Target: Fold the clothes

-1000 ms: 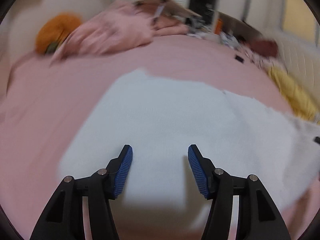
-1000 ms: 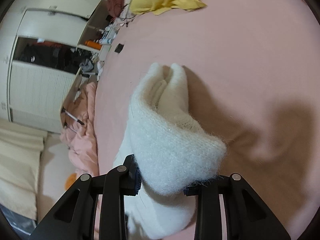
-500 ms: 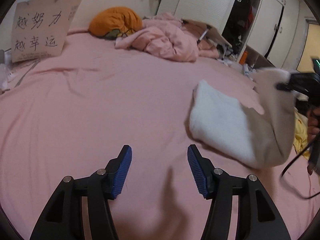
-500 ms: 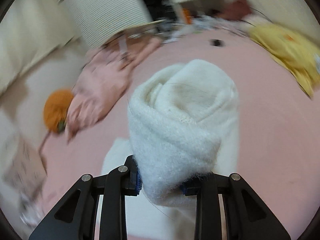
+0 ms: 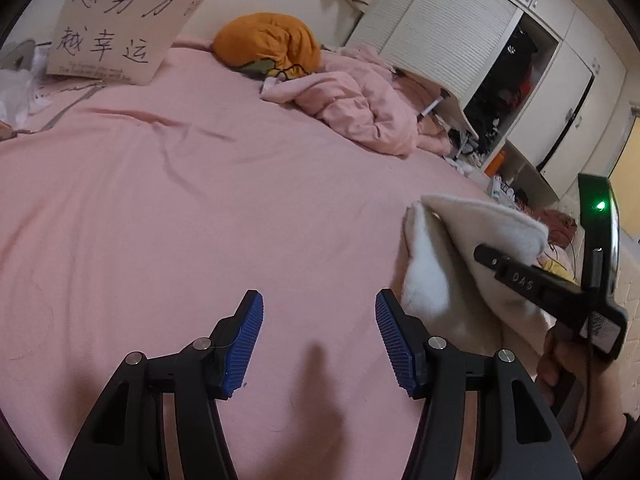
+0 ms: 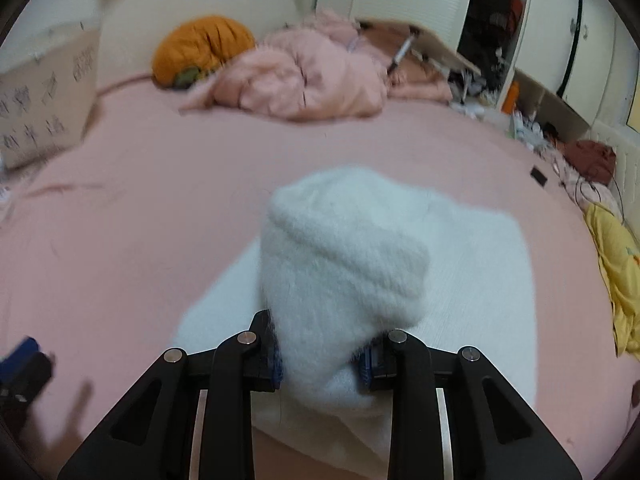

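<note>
1. My right claw (image 6: 322, 354) is clenched on a bunched fold of the white fluffy sweater (image 6: 344, 264), lifting it above the rest of the garment, which lies flat on the pink bed (image 6: 160, 200).
2. My left claw (image 5: 318, 336) is released, its blue pads apart with nothing between them, over bare sheet just left of the sweater.
3. From the left wrist, the sweater hangs from the right claw at the bed's right side.
4. The wardrobe (image 5: 508, 80) stands open; dark items inside are too blurred to tell.
5. A cardboard box (image 6: 404, 36) sits behind the pink bedding (image 6: 304, 76); its contents are hidden.
6. An orange bundle (image 5: 268, 44) lies near the handwritten sign (image 5: 128, 20).
</note>
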Demonstrator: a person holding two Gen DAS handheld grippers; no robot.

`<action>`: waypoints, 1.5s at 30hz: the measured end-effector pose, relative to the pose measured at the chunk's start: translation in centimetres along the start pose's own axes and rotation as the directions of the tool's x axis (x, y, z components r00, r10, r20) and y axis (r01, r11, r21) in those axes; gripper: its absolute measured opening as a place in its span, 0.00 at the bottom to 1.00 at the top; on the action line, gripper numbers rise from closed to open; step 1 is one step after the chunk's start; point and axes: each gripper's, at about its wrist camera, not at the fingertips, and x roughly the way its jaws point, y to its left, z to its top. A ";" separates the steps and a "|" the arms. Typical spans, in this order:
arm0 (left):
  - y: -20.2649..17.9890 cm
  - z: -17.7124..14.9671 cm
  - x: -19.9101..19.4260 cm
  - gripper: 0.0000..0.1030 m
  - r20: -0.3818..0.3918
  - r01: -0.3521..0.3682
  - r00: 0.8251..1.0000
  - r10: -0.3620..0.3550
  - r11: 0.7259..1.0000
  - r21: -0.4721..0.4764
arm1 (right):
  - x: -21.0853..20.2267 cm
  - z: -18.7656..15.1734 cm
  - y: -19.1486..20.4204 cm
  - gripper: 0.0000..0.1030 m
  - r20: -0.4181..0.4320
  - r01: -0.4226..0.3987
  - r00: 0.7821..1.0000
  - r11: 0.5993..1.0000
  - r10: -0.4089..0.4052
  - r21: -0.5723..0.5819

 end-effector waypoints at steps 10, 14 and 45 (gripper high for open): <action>0.0 -0.2 0.5 0.56 -0.018 -0.002 1.000 0.002 1.000 -0.005 | 2.3 -1.5 2.1 0.61 -0.067 -0.046 0.997 0.995 0.040 -0.091; 0.0 -0.2 0.4 0.56 -0.013 -0.006 1.000 0.006 1.000 -0.002 | -1.5 -1.8 2.5 0.77 0.036 -0.172 0.984 0.982 0.175 -0.075; -13.3 5.2 8.9 0.26 -0.414 0.441 0.877 -0.243 0.748 0.496 | -2.4 -9.9 -9.9 0.58 -0.039 -0.130 0.989 0.974 0.140 0.184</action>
